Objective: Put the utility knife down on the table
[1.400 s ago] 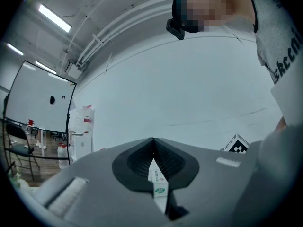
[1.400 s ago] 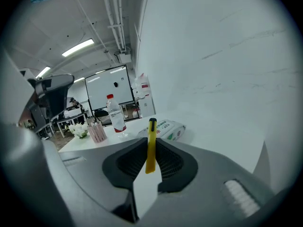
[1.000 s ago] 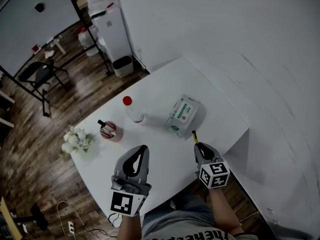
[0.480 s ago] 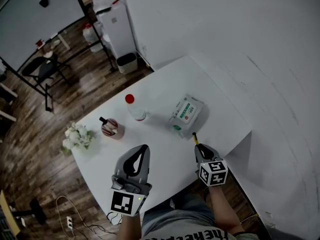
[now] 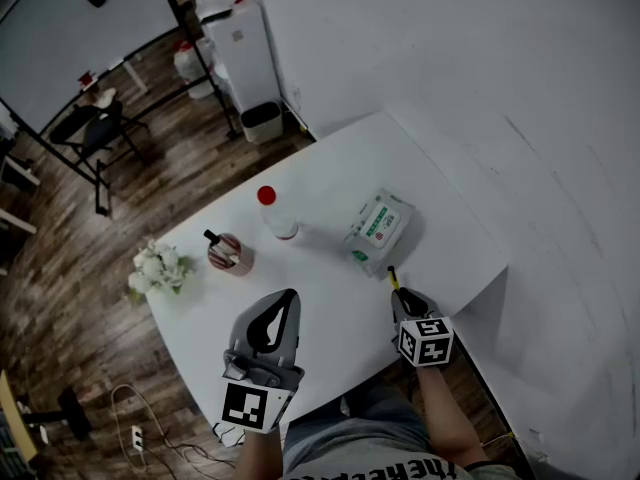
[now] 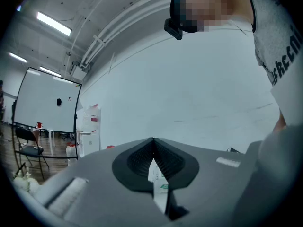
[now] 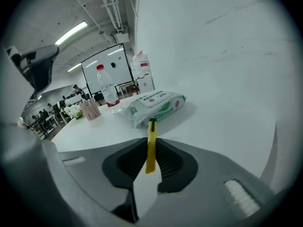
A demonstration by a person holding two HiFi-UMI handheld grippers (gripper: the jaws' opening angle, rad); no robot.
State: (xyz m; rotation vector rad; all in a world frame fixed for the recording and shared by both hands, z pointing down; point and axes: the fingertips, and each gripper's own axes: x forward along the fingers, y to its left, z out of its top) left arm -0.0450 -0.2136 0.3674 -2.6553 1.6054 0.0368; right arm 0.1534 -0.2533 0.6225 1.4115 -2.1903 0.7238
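A thin yellow utility knife (image 7: 151,145) with a black tip stands clamped between the jaws of my right gripper (image 7: 151,151), pointing away toward the wipes pack. From the head view the knife (image 5: 393,277) sticks out ahead of the right gripper (image 5: 405,298), just above the white table (image 5: 330,298) near its front right edge. My left gripper (image 5: 276,320) hovers over the front of the table with its jaws closed together and nothing between them; in the left gripper view that gripper (image 6: 152,155) is tilted up at the wall.
A green-and-white wipes pack (image 5: 381,225) lies just beyond the knife. A bottle with a red cap (image 5: 271,213), a small pink holder (image 5: 228,252) and a white flower bunch (image 5: 154,268) stand further left. Wooden floor and a wall surround the table.
The right gripper with the knife has edged slightly forward and lower toward the table. The head view has shifted a little; the left gripper holds its place.
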